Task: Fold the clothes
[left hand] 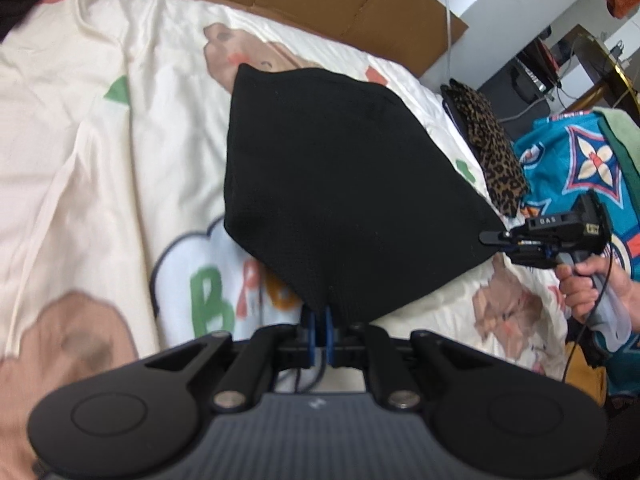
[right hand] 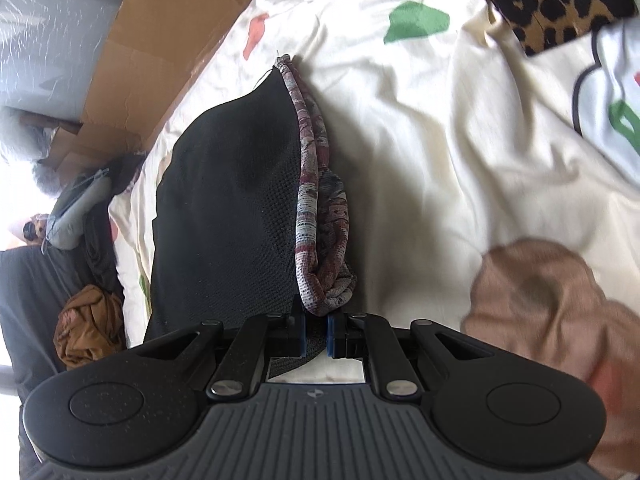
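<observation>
Two tools grip one black garment (left hand: 340, 184) above the bed (left hand: 100, 140). Left wrist view: the left tool (left hand: 319, 330) is clenched on its near edge, the right tool (left hand: 494, 236) pinches the far corner, so the cloth hangs spread between them, seemingly mid-fold; next, the held edge needs laying over evenly. Leopard cloth (left hand: 494, 152) lies nearby. Right wrist view: the right tool (right hand: 316, 334) clamps cloth with a patterned hem (right hand: 320, 200); cardboard (right hand: 168, 32) borders the bed.
</observation>
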A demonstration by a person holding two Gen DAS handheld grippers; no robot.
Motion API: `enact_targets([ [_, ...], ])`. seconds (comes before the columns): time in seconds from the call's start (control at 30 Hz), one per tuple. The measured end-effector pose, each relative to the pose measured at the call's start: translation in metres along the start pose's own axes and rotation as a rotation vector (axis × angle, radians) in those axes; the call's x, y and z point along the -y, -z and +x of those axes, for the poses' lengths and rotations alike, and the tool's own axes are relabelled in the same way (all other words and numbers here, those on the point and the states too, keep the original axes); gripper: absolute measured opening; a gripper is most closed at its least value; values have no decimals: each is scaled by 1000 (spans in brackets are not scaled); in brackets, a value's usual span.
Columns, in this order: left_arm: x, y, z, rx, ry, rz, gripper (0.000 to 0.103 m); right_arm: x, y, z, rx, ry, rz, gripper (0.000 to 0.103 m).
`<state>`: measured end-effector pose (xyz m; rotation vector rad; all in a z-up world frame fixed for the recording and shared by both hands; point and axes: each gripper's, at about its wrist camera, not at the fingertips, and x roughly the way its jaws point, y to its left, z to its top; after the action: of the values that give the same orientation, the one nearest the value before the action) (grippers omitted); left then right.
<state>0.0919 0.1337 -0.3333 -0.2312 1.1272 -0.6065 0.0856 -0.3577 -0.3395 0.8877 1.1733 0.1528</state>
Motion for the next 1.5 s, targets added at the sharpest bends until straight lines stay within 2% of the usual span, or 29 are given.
enact_targets([
  [0.23, 14, 16, -5, -29, 7, -27, 5, -3, 16, -10, -33, 8, -31, 7],
  [0.43, 27, 31, -10, -53, 15, -54, 5, -4, 16, -20, -25, 22, -64, 7],
  [1.0, 81, 50, 18, -142, 126, 14, 5, -4, -20, -44, 84, 29, -80, 7],
  [1.13, 90, 52, 23, -143, 151, 16, 5, -5, -32, -46, 108, 31, -91, 7],
  [1.33, 97, 56, 33, -121, 196, -79, 5, -6, -46, -45, 130, 36, -104, 7],
  [1.5, 101, 59, 40, -111, 217, -118, 5, -5, -61, -45, 141, 25, -108, 7],
])
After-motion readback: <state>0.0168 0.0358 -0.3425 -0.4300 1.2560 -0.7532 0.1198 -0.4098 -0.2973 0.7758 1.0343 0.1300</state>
